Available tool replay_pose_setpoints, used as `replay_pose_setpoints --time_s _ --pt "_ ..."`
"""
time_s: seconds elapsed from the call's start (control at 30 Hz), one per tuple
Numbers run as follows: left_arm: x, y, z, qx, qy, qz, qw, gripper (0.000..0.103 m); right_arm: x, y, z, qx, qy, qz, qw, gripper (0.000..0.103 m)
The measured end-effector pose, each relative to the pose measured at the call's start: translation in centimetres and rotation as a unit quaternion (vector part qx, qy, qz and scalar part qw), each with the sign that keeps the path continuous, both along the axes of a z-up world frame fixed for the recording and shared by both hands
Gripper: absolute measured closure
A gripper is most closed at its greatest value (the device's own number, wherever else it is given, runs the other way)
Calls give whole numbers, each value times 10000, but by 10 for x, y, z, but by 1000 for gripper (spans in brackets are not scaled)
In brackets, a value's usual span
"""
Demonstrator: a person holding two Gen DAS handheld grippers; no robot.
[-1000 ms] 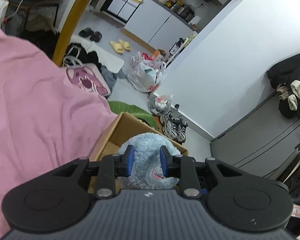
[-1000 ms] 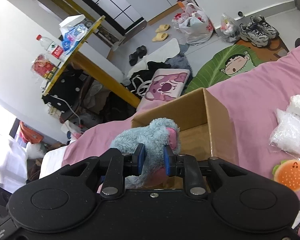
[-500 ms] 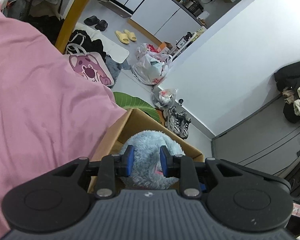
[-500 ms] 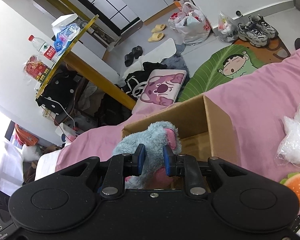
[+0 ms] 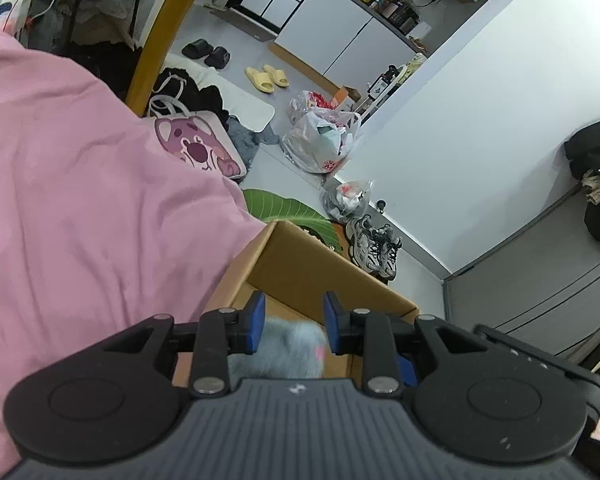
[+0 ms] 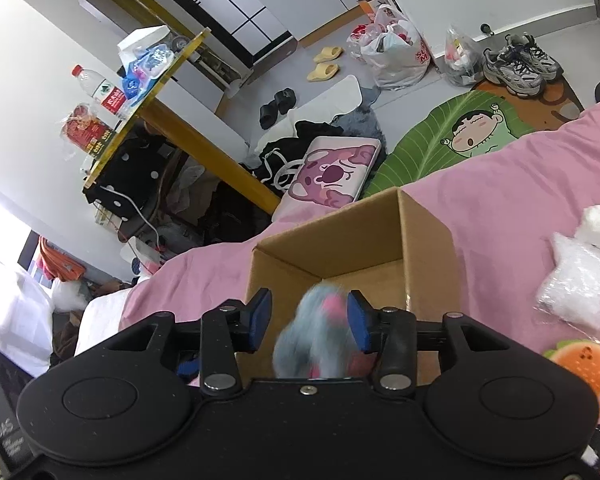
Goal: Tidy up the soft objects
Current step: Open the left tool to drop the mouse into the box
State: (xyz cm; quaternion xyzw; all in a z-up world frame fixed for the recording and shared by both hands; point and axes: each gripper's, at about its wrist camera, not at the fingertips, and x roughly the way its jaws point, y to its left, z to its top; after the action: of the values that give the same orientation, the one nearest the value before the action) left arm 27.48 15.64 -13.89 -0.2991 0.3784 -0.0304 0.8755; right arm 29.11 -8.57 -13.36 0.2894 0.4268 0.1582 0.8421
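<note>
A fluffy blue plush toy with pink patches [image 6: 320,332] drops, blurred, into an open cardboard box [image 6: 428,240] on the pink bedspread. It also shows in the left wrist view [image 5: 280,344], low inside the box [image 5: 300,264]. My right gripper [image 6: 309,320] is open above the box, its blue pads apart on either side of the toy. My left gripper [image 5: 293,322] is open too, with the toy below and between its pads, not pinched.
On the pink bedspread [image 6: 520,184] right of the box lie a clear bag of white stuffing [image 6: 576,280] and an orange burger-shaped plush [image 6: 580,364]. Beyond the bed edge are a leaf rug [image 6: 440,140], shoes, bags and a yellow table leg [image 5: 156,36].
Both grippers have opened and let go of the blue plush, which has fallen from between the pads down into the box.
</note>
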Motion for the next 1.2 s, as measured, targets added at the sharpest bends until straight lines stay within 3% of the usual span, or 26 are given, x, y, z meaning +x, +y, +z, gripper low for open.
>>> replay_pose_setpoints --time_s 0.17,0.23,0.4,0.43,0.77,1.2 --pt "-10 -7 11 362 -6 54 9993 66 -14 -12 10 -128 -153 7 9998 49" --pt "-15 -11 17 658 39 100 9978 57 -20 -17 12 -242 -182 79 9995 48" --pt "-28 -24 34 1181 -14 105 9929 22 -34 -34 18 -391 -238 165 9988 36" --pt "-29 -28 37 1259 6 62 9920 21 -36 -37 19 -413 -249 173 9987 34" --pt "-53 -58 53 1764 178 -104 9841 15 -55 -68 30 -656 -590 409 9953 14" --pt "-80 -108 69 2141 175 -255 9763 10 -84 -138 38 -647 -1003 431 9919 2"
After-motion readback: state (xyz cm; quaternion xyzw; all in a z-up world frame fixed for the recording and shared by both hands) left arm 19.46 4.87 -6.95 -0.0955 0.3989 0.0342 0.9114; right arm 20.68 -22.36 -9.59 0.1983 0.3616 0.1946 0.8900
